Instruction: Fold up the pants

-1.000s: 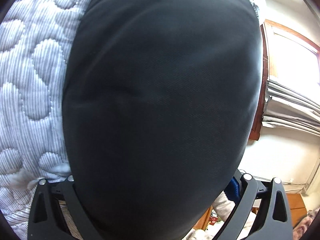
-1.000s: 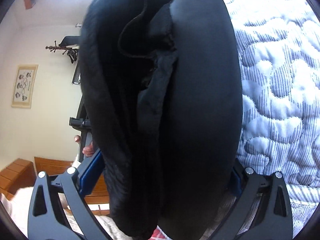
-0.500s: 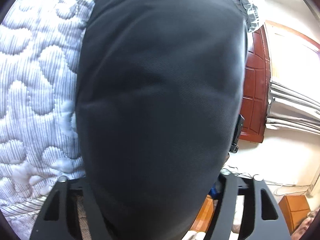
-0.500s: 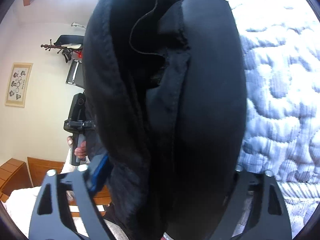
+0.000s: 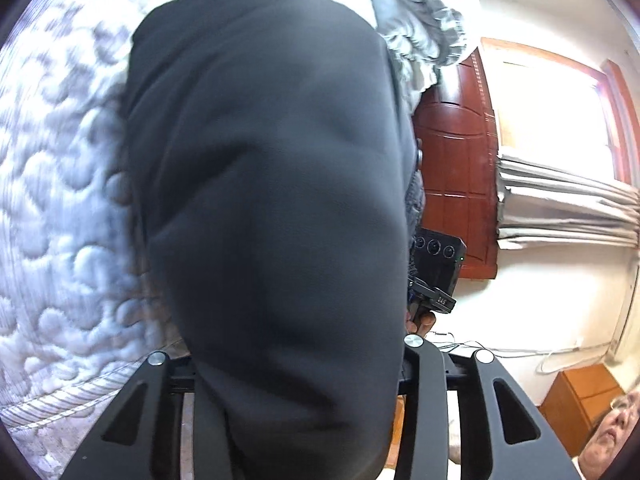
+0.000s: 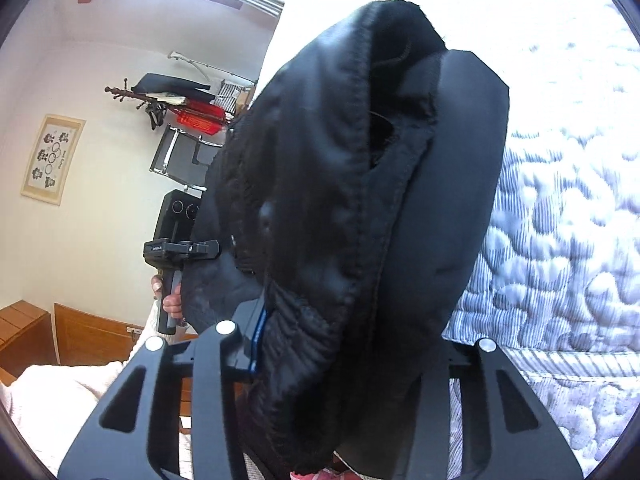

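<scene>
Black pants [image 5: 260, 160] fill the middle of the left wrist view, bunched between the fingers of my left gripper [image 5: 296, 344], whose jaws are closing and press on the cloth. In the right wrist view a thicker fold of the pants [image 6: 340, 160], with a seam and hem showing, hangs in my right gripper [image 6: 344, 332], whose jaws are also closing onto it. Both sets of fingertips are hidden by the cloth. Each view shows the other hand-held gripper beyond the pants: the right one [image 5: 436, 264] and the left one [image 6: 176, 240].
A quilted blue-white bedspread [image 5: 60, 200] [image 6: 560, 220] lies under the pants. A red-brown door [image 5: 452, 160], a curtain [image 5: 560, 208], a coat rack [image 6: 160, 100] and low wooden furniture [image 6: 24, 332] line the walls. A person's head [image 5: 612, 432] shows at lower right.
Both pairs of fingers have drawn much closer together around the pants. Both grippers have risen, lifting the cloth off the bedspread, so more of the room shows.
</scene>
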A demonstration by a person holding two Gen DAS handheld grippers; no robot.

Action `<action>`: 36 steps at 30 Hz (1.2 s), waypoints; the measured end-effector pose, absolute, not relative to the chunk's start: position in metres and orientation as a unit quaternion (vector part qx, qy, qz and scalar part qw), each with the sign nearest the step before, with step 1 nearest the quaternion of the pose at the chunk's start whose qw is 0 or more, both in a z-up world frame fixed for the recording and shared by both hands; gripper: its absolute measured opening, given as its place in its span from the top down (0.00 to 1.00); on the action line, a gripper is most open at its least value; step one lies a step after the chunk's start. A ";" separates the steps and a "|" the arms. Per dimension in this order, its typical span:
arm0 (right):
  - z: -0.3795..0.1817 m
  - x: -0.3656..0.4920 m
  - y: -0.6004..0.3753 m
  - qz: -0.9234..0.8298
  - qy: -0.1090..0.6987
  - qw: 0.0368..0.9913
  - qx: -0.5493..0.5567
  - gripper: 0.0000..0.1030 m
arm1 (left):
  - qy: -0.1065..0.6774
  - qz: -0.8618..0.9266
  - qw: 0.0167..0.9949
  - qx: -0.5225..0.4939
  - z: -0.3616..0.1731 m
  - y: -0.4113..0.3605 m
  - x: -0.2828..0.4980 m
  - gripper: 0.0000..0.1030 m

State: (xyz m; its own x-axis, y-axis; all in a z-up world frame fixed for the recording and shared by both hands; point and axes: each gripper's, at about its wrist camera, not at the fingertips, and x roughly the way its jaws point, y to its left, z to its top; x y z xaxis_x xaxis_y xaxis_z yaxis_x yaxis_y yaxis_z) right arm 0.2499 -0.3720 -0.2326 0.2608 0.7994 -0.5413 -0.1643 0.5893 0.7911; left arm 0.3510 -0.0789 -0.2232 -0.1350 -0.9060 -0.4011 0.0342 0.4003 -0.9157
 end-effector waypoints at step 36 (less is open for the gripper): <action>-0.279 0.383 -0.402 0.349 0.506 0.703 0.358 0.13 | 0.553 -0.370 0.635 -0.393 -0.289 -0.018 0.501 0.17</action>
